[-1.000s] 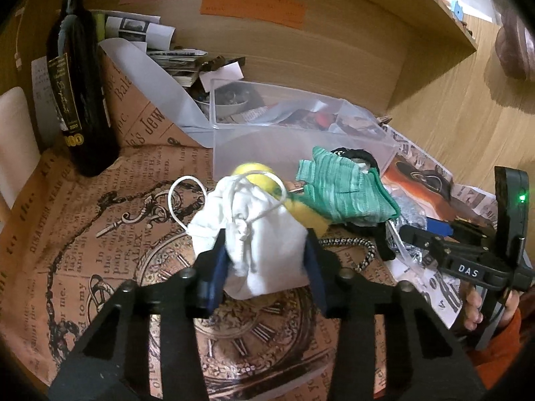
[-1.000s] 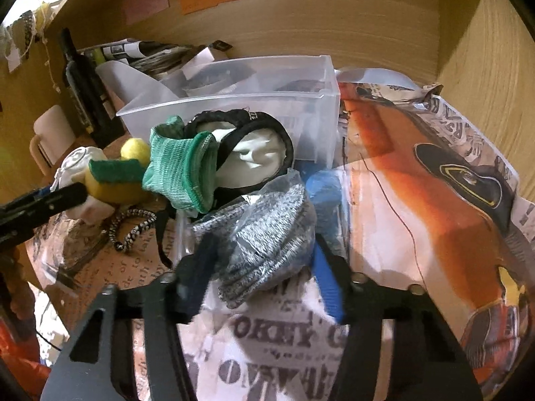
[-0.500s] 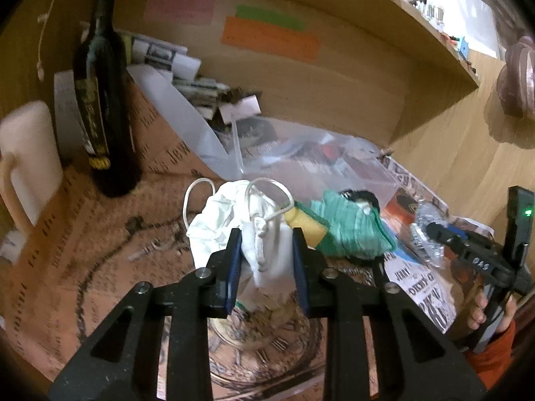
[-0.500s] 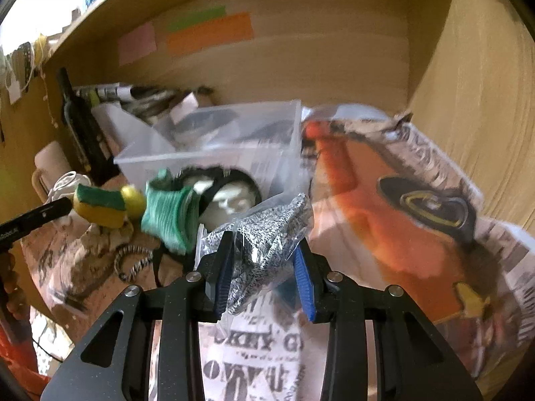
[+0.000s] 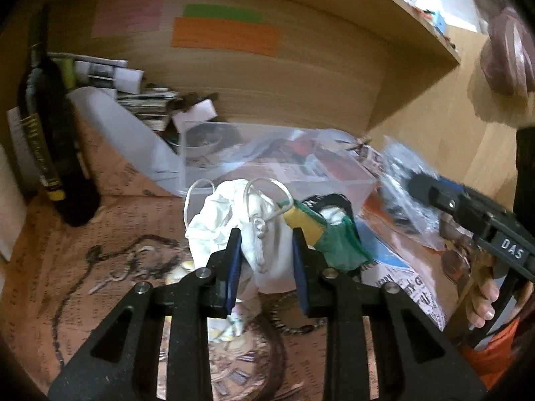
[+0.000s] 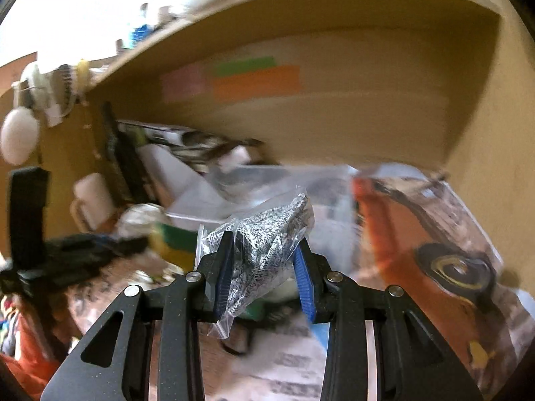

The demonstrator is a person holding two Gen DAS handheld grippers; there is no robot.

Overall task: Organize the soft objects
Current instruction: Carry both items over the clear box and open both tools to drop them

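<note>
Left tool (image 5: 267, 267) clamps white pouch (image 5: 234, 220); right tool (image 6: 264, 274) clamps bagged grey knit (image 6: 264, 244).

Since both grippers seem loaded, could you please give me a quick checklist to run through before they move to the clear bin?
1. Left gripper shut on the white cloth pouch: ok.
2. Right gripper shut on the bagged grey knit: ok.
3. Clear bin open on top, no lid over it: ok.
4. Room in the bin: cannot tell; contents are blurred.
5. Pouch's cord loop free of the yellow-green sponge: cannot tell; they overlap.
6. Dark bottle off the path to the bin: ok.
</note>
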